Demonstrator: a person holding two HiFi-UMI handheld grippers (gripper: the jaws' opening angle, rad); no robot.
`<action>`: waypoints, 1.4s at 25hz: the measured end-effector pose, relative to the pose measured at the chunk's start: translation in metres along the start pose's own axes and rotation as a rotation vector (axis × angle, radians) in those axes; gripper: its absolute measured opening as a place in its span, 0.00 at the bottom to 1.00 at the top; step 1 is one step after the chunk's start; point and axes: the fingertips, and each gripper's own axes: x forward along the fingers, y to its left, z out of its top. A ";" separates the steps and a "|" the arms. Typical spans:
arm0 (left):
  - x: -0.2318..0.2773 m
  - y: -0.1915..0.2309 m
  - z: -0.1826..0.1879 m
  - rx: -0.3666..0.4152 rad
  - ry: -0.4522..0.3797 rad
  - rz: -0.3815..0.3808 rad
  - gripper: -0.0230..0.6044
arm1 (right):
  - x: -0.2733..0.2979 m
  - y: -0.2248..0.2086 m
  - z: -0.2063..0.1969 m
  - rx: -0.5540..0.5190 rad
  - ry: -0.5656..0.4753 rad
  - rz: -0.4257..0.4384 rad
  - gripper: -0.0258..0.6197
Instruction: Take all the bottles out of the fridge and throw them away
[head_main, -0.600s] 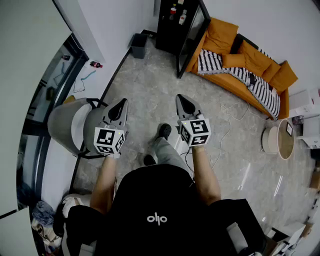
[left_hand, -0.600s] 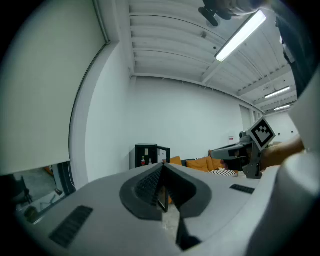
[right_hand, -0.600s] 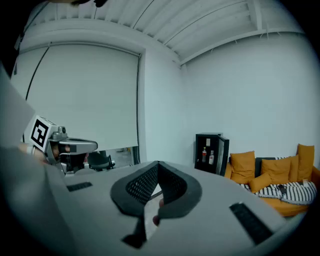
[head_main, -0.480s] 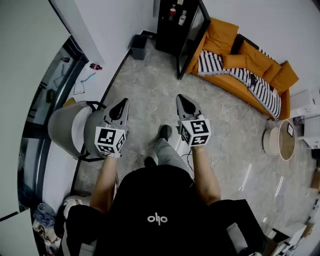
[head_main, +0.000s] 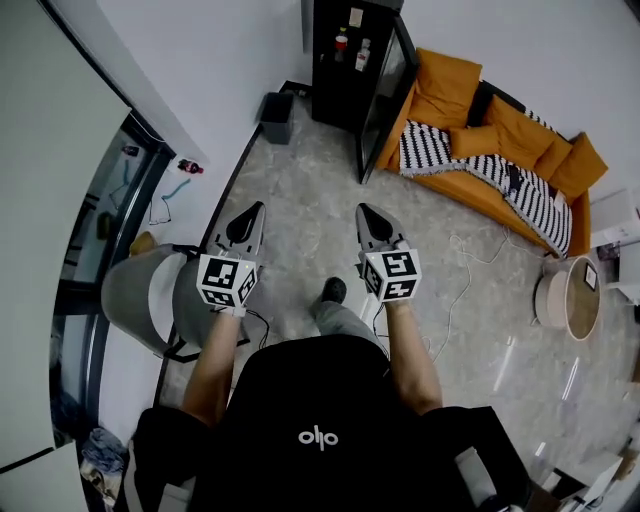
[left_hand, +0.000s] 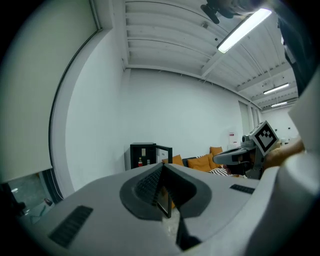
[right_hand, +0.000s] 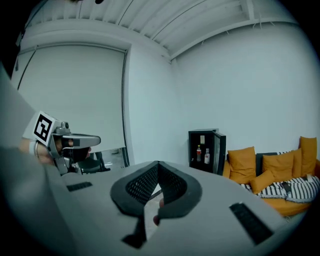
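Observation:
A black mini fridge (head_main: 340, 70) stands against the far wall with its glass door (head_main: 386, 92) swung open. Inside it are a red-labelled bottle (head_main: 342, 42) and a pale bottle (head_main: 364, 52); the right gripper view shows the same pair, red (right_hand: 199, 152) and pale (right_hand: 207, 156). My left gripper (head_main: 257, 209) and right gripper (head_main: 362, 210) are held side by side at waist height, pointing towards the fridge from well short of it. Both are shut with nothing between the jaws. A dark bin (head_main: 277, 104) sits on the floor left of the fridge.
An orange sofa (head_main: 500, 150) with a striped blanket runs along the right of the fridge. A grey chair (head_main: 150, 300) is close on my left, by the window wall. A round low table (head_main: 568, 296) and a floor cable (head_main: 455, 270) lie to the right.
The view has advanced towards the fridge: the chair has slipped lower and behind the left gripper. Both grippers stay shut and level in front of me.

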 end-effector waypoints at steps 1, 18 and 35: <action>0.015 0.004 0.003 0.001 0.001 0.002 0.05 | 0.009 -0.010 0.001 0.001 0.005 0.002 0.04; 0.190 0.045 0.029 -0.014 -0.002 0.024 0.05 | 0.127 -0.137 0.035 0.016 0.026 0.018 0.04; 0.346 0.154 0.028 -0.025 0.010 -0.045 0.05 | 0.274 -0.203 0.067 0.053 0.029 -0.042 0.04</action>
